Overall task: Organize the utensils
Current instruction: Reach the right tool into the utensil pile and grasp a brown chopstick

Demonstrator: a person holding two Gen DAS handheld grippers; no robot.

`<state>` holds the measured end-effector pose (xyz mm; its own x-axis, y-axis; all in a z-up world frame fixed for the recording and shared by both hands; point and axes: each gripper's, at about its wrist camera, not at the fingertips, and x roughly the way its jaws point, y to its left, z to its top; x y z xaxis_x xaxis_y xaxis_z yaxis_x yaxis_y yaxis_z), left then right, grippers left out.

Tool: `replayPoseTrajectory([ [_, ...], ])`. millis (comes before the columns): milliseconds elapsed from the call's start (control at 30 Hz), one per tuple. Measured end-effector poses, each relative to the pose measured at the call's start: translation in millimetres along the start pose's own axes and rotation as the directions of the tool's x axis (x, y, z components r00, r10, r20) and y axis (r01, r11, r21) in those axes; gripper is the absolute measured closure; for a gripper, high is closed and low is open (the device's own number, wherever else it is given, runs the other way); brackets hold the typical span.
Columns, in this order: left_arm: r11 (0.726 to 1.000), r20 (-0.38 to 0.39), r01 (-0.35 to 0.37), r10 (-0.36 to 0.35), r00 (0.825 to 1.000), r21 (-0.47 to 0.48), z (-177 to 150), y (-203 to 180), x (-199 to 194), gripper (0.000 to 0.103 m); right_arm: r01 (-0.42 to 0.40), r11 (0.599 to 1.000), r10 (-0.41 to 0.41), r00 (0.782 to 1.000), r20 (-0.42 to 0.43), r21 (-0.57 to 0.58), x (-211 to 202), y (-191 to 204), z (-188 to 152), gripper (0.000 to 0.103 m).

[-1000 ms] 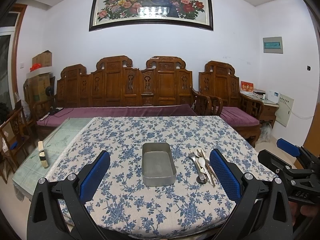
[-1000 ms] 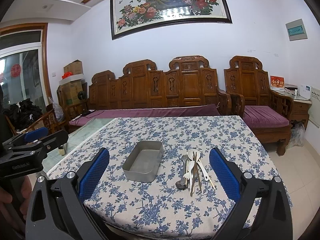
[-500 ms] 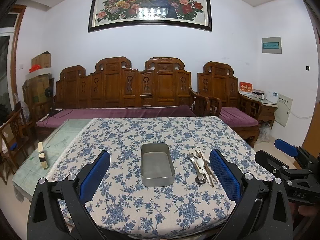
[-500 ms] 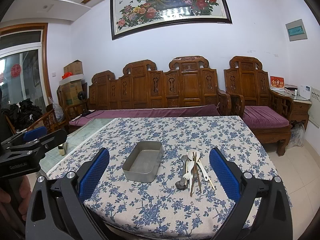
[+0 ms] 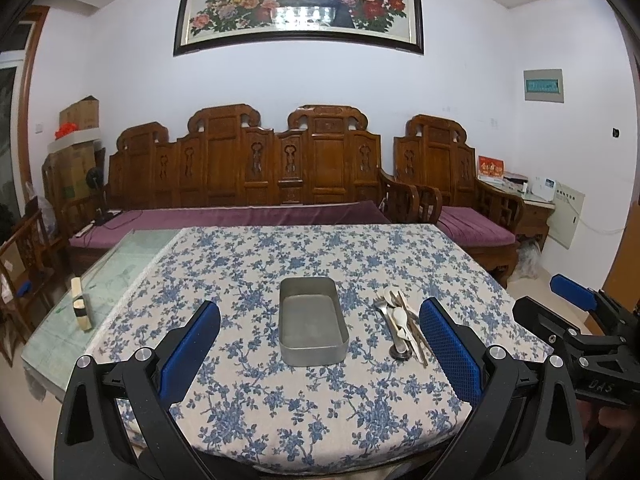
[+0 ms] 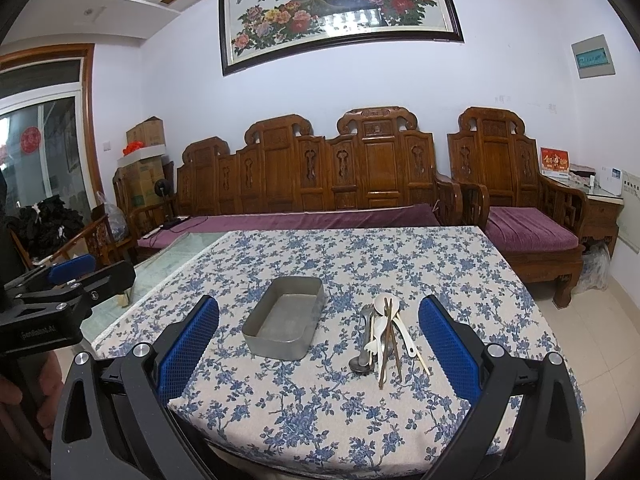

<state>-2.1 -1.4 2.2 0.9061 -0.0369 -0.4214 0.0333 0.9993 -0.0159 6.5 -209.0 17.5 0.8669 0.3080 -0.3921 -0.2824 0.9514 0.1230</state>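
Unmoved jumbled utensils (image 6: 382,330) beside tin (image 6: 285,321)

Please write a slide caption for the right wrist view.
Open right gripper faces empty grey metal tray beside piled utensils.

"das" on right hand-held gripper (image 5: 592,328), "genrobot.ai" on left hand-held gripper (image 6: 60,292)
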Motion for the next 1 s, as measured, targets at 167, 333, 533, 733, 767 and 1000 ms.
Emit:
replayPoseTrajectory([
  [167, 1.000, -0.046, 0.008, -0.008, 0.999, -0.006, -5, 2, 14, 0.006, -0.009, 1.000, 0.009, 1.000, -0.021, 0.005, 10, -7, -7, 0.002],
  [333, 1.000, -0.094, 0.027, -0.027, 0.995, 0.000, -13, 1, 33, 0.006, -0.008, 1.000, 0.008, 0.999, -0.041, -0.006, 24, -16, -14, 0.002],
  [533, 0.998, -0.167, 0.060, -0.057, 0.984, 0.013, -27, -4, 64, 0.006, -0.018, 0.999, 0.014, 0.996, -0.091, -0.036, 52, -29, -21, 0.009],
  [733, 0.994, -0.220, 0.110, -0.103, 0.970, 0.024, -38, -10, 95, 0.006, -0.020, 0.997, 0.007, 0.985, -0.173, -0.075, 87, -49, -25, 0.024],
  [767, 0.992, -0.227, 0.121, -0.112, 0.968, 0.027, -40, -12, 100, 0.006, -0.024, 0.997, 0.007, 0.980, -0.197, -0.080, 96, -54, -28, 0.028],
  [1000, 0.986, -0.274, 0.162, -0.144, 0.951, 0.044, -48, -23, 130, 0.006, -0.035, 0.997, 0.009, 0.946, -0.325, -0.073, 144, -86, -45, 0.052],
])
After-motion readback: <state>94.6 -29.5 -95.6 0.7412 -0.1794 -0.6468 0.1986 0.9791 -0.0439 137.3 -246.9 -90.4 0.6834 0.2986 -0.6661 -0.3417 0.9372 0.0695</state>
